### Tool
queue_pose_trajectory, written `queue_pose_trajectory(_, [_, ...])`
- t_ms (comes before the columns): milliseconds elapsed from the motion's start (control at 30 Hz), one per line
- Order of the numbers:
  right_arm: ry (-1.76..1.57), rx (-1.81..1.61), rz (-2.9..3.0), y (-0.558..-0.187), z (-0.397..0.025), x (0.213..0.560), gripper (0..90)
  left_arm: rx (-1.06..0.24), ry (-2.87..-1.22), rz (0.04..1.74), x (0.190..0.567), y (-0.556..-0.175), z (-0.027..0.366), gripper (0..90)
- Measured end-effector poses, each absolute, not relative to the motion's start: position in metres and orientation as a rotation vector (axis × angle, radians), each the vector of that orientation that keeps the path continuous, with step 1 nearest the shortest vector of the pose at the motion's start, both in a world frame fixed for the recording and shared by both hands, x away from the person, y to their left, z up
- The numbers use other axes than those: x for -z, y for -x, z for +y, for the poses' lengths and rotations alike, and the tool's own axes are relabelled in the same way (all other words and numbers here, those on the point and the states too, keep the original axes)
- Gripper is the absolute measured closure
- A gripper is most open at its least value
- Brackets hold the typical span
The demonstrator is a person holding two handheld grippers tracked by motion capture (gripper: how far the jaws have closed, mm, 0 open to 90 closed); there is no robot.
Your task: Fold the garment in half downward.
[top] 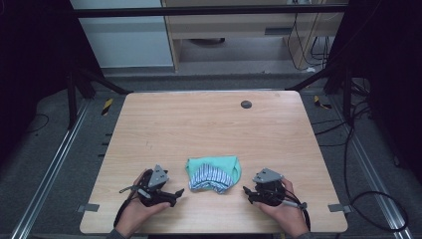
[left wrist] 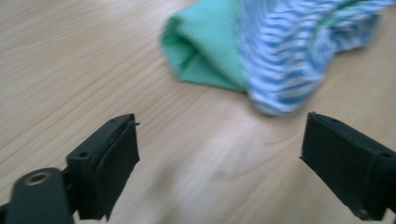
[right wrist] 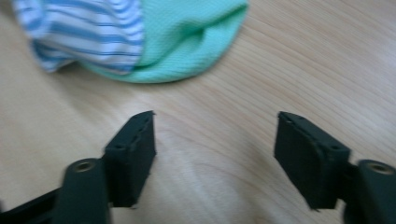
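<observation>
High view: a crumpled cloth, green with a blue-and-white striped part, lies near the front edge of the wooden table, midway between the two hands. Left gripper sits just left of it, right gripper just right, both pointing inward. A small dark disc lies near the far edge.

Left gripper view: jaws spread wide, nothing between them, bare wood beneath. Cloth ahead, apart from the jaws.

Right gripper view: jaws likewise wide apart and empty. Cloth ahead to the left, not touching.
</observation>
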State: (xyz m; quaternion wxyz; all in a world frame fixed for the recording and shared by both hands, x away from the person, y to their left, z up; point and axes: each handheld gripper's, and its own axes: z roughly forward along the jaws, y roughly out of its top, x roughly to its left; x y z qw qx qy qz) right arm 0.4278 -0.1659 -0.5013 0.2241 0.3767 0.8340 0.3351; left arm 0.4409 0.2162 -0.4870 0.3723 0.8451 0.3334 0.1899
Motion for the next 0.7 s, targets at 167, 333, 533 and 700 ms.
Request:
queue_pose_trajectory(167, [-1.172,-0.899,2.228,-0.442,-0.174,0.507,10.5,-0.543,-2.139,0.96,0.494,-0.46,0.239,7.2])
queue_pose_trajectory(333, [-1.342,-0.93,2.156,-0.459,-0.182,0.513,2.5,-0.577,-2.135,1.05,0.504,-0.476,0.252,6.9])
queue_pose_trajectory(533, [-1.447,-0.889,2.082,-0.468,-0.183,0.513,0.1,-0.552,-2.133,1.08,0.508,-0.483,0.251,5.0])
queue_pose_trajectory(700, [-1.49,-0.875,2.04,-0.472,-0.185,0.513,0.1,-0.493,-2.135,1.107,0.509,-0.49,0.251,0.5])
